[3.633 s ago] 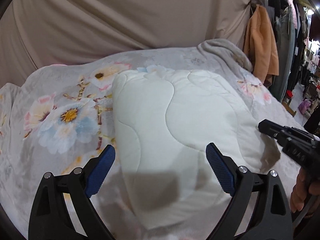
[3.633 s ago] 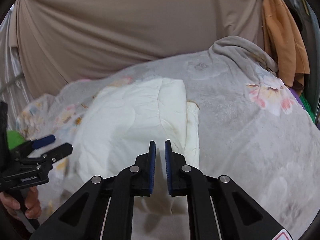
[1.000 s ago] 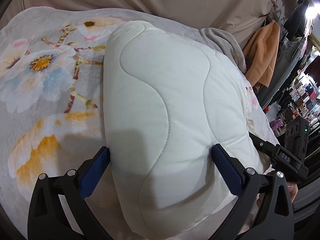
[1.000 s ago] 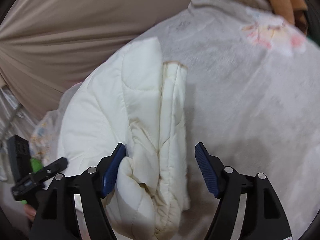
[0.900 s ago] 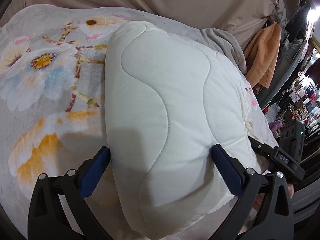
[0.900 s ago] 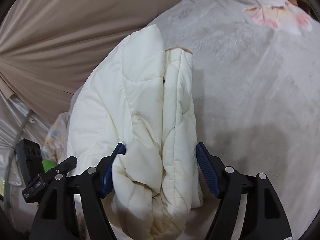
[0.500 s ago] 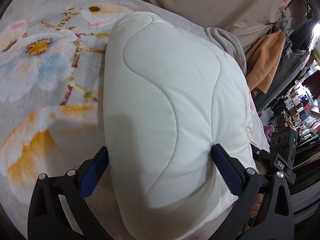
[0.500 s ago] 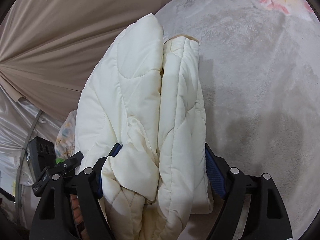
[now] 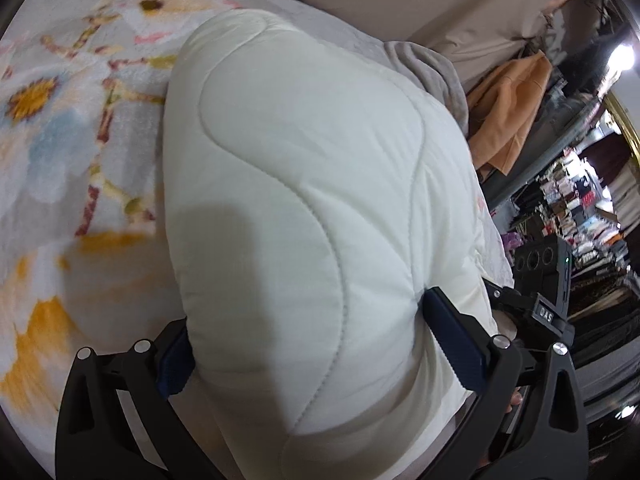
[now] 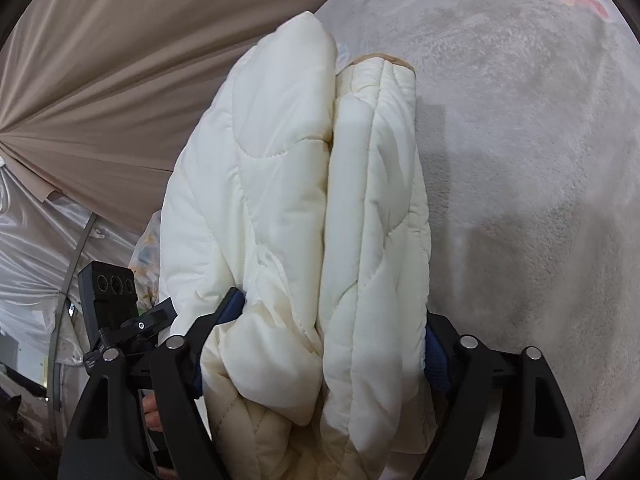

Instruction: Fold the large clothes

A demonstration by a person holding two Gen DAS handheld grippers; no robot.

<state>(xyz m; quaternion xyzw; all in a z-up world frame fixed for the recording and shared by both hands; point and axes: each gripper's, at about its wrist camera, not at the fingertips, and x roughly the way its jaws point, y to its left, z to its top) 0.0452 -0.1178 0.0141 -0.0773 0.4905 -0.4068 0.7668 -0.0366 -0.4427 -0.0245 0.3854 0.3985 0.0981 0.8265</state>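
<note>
Both wrist cameras pressed close against the folded white quilted coat [image 9: 304,216] from opposite sides, angled down over the floral-blanketed bed [image 10: 520,160], each glimpsing the other's gripper

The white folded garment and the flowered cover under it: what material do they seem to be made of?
The white garment looks like padded, quilted synthetic fabric with a smooth, slightly shiny shell: puffy panels and curved stitch lines show. The flowered cover looks like soft plush fleece with a matte, fuzzy pile and printed flowers. The exact fibres cannot be told.

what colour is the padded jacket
Cream white quilted jacket, clearest in the left wrist view.
</note>
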